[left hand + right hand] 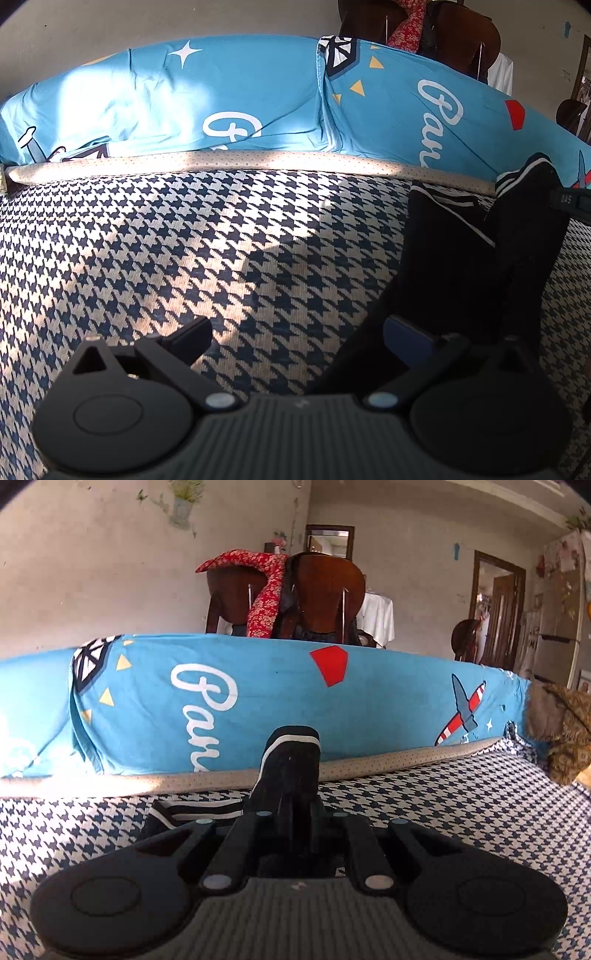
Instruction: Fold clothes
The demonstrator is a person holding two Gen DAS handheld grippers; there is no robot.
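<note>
A black garment with white stripes (pixel 454 258) lies on the houndstooth cover (pixel 184 240) at the right of the left wrist view. My left gripper (pixel 299 336) is open just above the cover, its blue-padded right finger (pixel 406 338) at the garment's near edge and its left finger over bare cover. One striped end of the garment (pixel 291 760) stands lifted, with my right gripper (pixel 291 808) shut on it. That gripper's tip (pixel 569 203) shows at the right edge of the left wrist view. Another striped part (pixel 192 808) lies flat to the left.
A long blue printed cushion (pixel 258 701) runs along the back of the cover, with a beige dotted strip (pixel 221 162) below it. Behind it stand wooden chairs (pixel 325 594) draped with a red floral cloth (pixel 266 590). A brown furry item (pixel 561 723) sits at the far right.
</note>
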